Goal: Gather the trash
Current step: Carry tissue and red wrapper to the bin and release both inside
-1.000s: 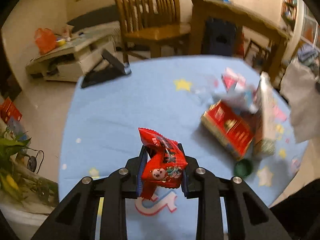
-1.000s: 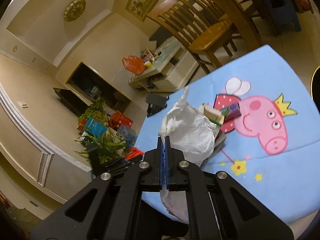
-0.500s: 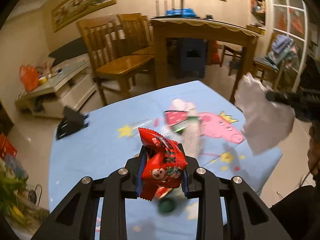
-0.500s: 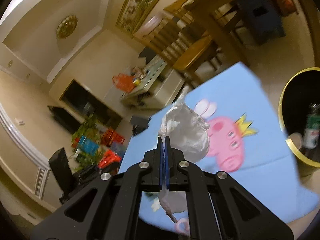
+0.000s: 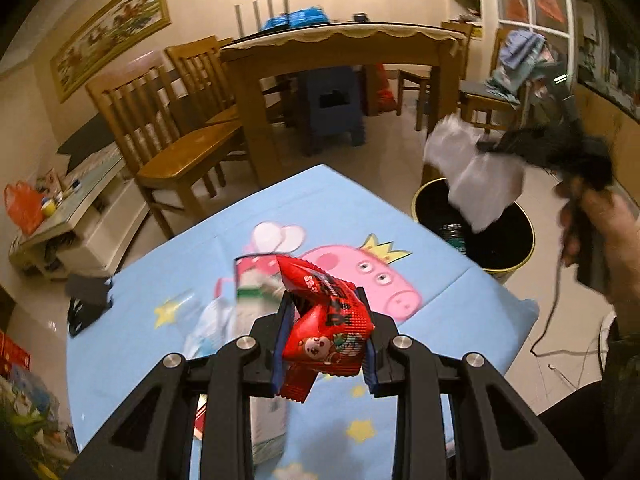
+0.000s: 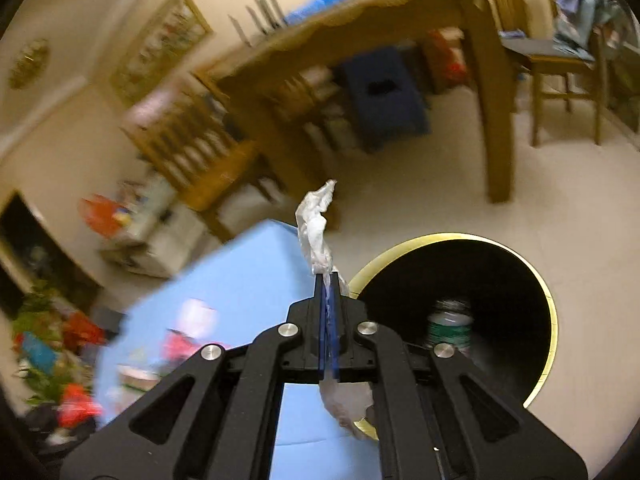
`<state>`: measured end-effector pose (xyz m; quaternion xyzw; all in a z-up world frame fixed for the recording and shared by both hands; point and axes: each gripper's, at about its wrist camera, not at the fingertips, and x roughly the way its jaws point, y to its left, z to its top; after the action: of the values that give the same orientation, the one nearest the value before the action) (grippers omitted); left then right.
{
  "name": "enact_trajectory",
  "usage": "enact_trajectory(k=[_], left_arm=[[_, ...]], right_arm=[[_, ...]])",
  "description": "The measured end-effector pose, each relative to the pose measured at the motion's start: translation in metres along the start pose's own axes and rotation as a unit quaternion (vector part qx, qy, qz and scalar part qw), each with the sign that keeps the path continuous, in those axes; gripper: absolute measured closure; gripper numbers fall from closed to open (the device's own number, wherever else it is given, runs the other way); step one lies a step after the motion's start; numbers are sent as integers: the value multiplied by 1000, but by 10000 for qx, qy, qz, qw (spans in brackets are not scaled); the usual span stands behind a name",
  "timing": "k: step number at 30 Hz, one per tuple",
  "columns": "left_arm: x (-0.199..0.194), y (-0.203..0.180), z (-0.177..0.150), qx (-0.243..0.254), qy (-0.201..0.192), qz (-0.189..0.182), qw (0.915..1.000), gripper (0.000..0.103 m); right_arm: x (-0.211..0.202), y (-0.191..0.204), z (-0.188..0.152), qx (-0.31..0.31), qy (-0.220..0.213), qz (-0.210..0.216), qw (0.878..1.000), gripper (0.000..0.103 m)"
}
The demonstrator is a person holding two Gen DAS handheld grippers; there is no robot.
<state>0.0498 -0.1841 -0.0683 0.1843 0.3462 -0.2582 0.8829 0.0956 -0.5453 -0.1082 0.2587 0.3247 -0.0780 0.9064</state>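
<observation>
At the bottom centre of the left wrist view, the left gripper [image 5: 323, 344] is clamped on a red snack wrapper [image 5: 326, 330] above the blue tablecloth [image 5: 160, 272], where blurred litter [image 5: 240, 308] lies. Further off, at centre right, the right gripper [image 6: 330, 298] pinches a white tissue [image 6: 316, 228] narrowly over the near rim of the black bin [image 6: 480, 276], which already holds a bottle [image 6: 448, 326]. Released here, the light tissue might drift and land on the rim or floor.

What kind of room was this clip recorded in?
Most likely a home living and dining room: a wooden dining table with slatted wooden chairs, framed paintings on the wall, and a low table under a blue cartoon-pig cloth.
</observation>
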Motion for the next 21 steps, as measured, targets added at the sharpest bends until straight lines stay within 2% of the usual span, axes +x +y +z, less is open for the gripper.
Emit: enact_trajectory(k=[1,2,3,5,8,9,13,15,17,19,20,21], left_arm=[[3,-8,4,63,-7,-12,10000,75],[6,-12,7,107,-15,-30,9999,75],[10,-17,11,150,-23,-66,9999,75],[18,-29,18,232,-53,-101,9997,75],[33,-48,31,348,-65,-235,9991,75],[39,-56,36,405,-60,-280,9988,75],[69,-92,65,595,-34,-474,9971,75],[88,-108,81,638,16,-650,9958,75],[107,-124,95,677,114,-823,9942,72],[126,-140,107,719,211,-781,9941,60],[134,-147,111,739,218,-669,9948,33],[137,-152,114,719,154,-556,9957,12]], right_arm=[[14,-13,-5,90,162,-267,9995,87],[23,-21,-10,178,287,-399,9986,64],[27,-29,-12,266,348,-447,9980,47],[22,-41,-12,425,249,-450,9978,41],[-5,-51,-10,674,-253,-640,9954,20],[-16,-56,-10,772,-458,-678,9937,16],[-59,-78,-3,1242,-1205,-680,9826,13],[-87,-89,-4,1536,-1621,-770,9717,8],[-103,-99,-6,1695,-1879,-769,9644,8],[-112,-107,-6,1748,-1993,-782,9610,8],[-114,-110,-6,1759,-2024,-800,9601,8],[-115,-112,-5,1763,-2018,-796,9601,8]])
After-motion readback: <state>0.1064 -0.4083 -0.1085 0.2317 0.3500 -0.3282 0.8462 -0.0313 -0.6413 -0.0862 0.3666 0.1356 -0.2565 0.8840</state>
